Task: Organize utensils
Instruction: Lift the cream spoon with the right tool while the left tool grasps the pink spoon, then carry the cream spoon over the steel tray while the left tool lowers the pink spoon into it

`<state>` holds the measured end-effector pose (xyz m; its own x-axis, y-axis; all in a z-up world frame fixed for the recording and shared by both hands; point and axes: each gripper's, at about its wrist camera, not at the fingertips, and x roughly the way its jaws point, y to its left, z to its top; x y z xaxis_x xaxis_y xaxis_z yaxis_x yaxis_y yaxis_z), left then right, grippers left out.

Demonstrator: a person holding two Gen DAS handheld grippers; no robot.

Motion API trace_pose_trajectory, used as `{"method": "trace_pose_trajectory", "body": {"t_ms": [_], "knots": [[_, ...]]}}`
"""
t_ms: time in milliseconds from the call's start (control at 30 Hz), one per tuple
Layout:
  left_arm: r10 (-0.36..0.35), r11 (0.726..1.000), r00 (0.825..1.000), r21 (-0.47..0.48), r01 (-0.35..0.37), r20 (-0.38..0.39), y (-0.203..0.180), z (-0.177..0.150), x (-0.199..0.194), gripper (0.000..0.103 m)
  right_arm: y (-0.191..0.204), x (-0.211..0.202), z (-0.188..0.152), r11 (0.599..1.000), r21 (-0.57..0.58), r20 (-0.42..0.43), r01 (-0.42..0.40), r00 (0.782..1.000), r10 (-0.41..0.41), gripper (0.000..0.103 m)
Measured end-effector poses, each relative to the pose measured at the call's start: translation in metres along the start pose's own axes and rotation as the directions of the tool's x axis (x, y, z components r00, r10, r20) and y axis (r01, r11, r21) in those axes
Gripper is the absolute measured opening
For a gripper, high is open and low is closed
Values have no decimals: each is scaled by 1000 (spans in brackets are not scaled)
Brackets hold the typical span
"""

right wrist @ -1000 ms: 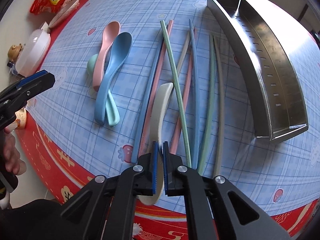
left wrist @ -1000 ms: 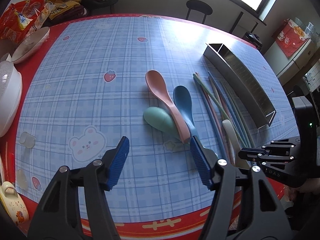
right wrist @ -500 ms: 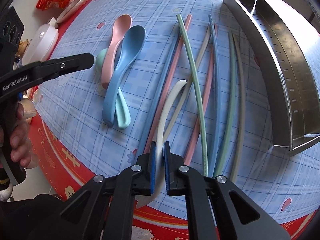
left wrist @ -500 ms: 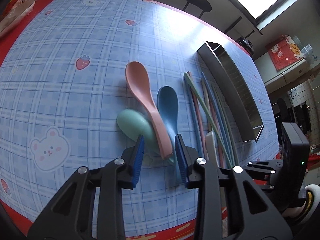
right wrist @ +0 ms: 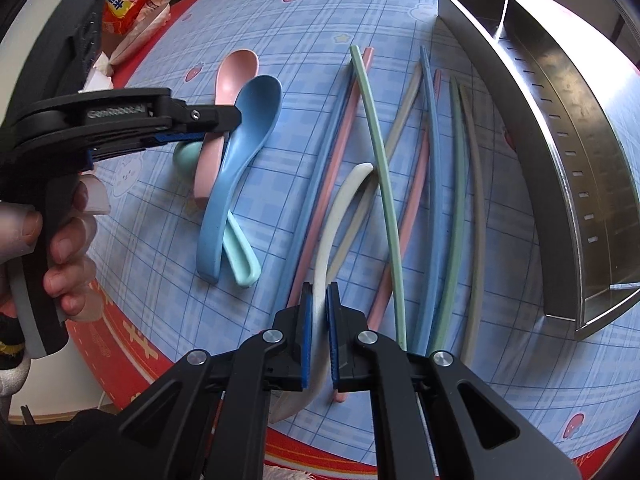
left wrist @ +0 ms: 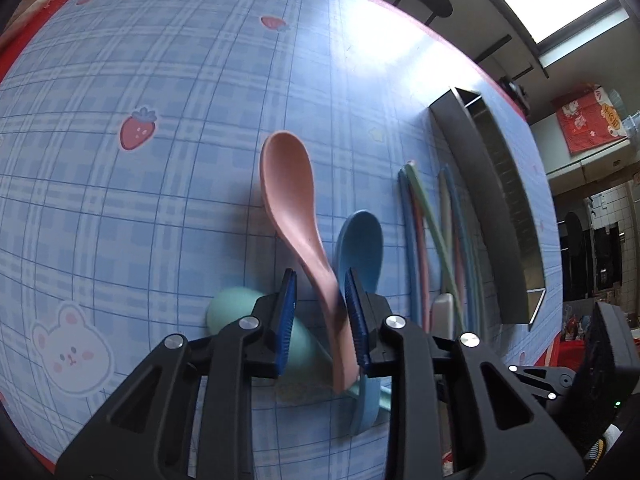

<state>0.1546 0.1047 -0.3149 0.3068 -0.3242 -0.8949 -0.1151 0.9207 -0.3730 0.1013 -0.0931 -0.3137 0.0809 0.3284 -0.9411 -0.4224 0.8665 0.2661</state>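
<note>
Since a second ago, the left gripper [left wrist: 322, 316] has been brought down and forward over the spoons, and its jaws have just been closing, with the handle of the pink spoon [left wrist: 296, 216] now between them. One pad seems to touch the handle on the right side, while a gap is seen on the left, so no firm grip can be read yet. The right gripper [right wrist: 319, 324] is seen much where it was, clamped shut on the white spoon [right wrist: 332, 232], whose handle passes between the blue pads.

In the left wrist view, the green spoon [left wrist: 232, 312] is seen just at 9 o'clock of the left gripper's tips, partly hidden by the near finger. The blue spoon [left wrist: 360, 244] lies at 1 o'clock of the tips, beside the pink one. The pink spoon's bowl is found at 12 o'clock, farther out on the blue checked tablecloth [left wrist: 140, 208].

In the right wrist view, the chopsticks [right wrist: 432, 184] are spread at 12 to 1 o'clock of the right gripper, some crossing each other and the white spoon. The metal tray [right wrist: 568, 128] lies beyond them at 2 o'clock, well apart from the spoons. A hand [right wrist: 60, 236] holding the left gripper's grip is seen at 9 o'clock.
</note>
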Motion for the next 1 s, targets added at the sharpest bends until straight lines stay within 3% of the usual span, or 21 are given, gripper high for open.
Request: {"method": "trace_pose_trajectory", "body": {"t_ms": [67,167,367,700,767,867,1000], "knots": [[23,999,1000,46,-23,2,-7,6,7,28,2,0,1,1000,-13,2,1,1000,-1,7],[13,999,1000,36,-13,-4,-7,13,13,26,-2,-1,1,1000,-5,1,-15,1000,15,7],[-5,999,1000,33,5,17,-7,13,12,11,-11,-4,3,1000,-9,-9,-18,1000,18,7],[39,996,999,74,-41,28,-8,-5,0,12,-3,1,8,1000,10,-10,-6,1000,6,7],[52,997,998,48,-54,37,-3,-6,-3,11,-3,1,7,1000,6,-2,-5,1000,5,7],[11,999,995,-42,-7,97,8,-11,-25,11,-6,0,3,999,31,12,-33,999,33,7],[21,1000,994,6,-21,108,2,-13,-41,11,-7,-7,-1,999,9,35,-51,998,51,7]]}}
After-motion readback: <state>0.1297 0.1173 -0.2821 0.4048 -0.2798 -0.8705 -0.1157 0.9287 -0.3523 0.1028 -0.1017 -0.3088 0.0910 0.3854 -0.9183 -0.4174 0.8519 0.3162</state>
